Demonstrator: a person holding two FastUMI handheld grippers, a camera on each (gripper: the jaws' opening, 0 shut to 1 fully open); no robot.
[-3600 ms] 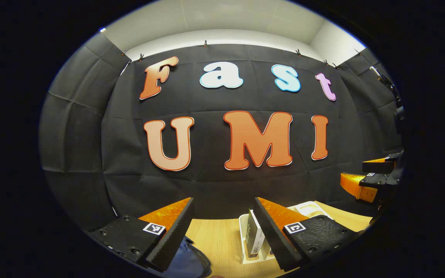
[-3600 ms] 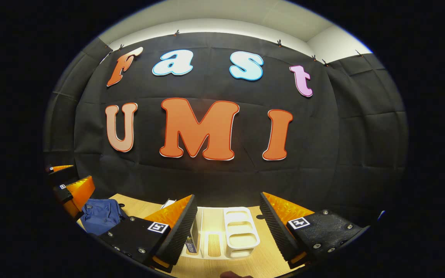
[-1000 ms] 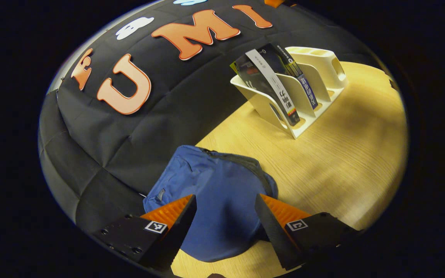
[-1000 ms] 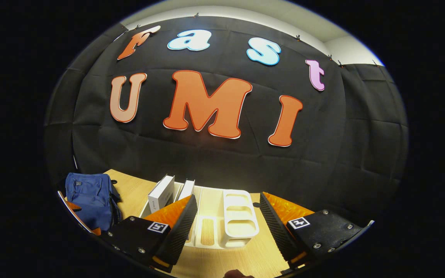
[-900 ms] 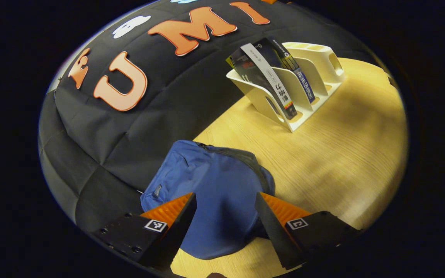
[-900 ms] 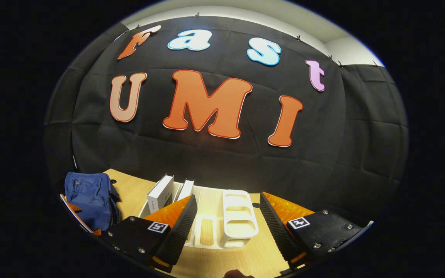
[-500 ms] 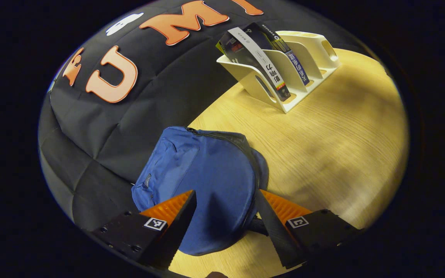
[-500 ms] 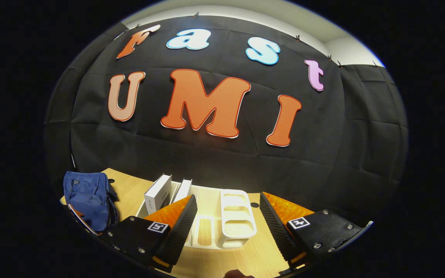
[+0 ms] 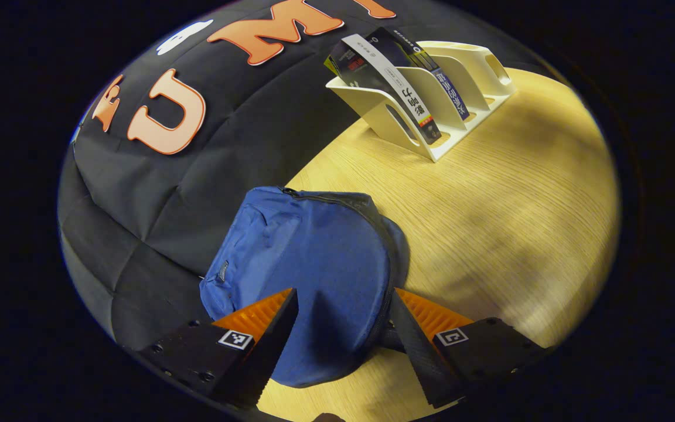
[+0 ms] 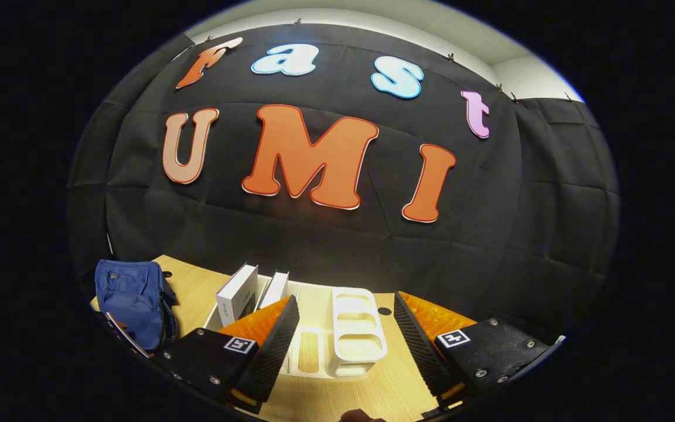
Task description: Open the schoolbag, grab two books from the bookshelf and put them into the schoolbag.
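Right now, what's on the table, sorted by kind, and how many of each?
Schoolbag: 1
Bookshelf: 1
Books: 2
Total: 4

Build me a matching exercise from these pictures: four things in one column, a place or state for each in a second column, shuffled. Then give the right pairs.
Things:
1. schoolbag
2. two books
3. left gripper
4. right gripper

Places or states:
A. leaning in the end slots of the white bookshelf
B. open, held above the bookshelf
C. blue, zipped shut, lying on the wooden table by the booth wall
D. open, fingers spread on either side of the bag's near end

Pairs: 1-C, 2-A, 3-D, 4-B
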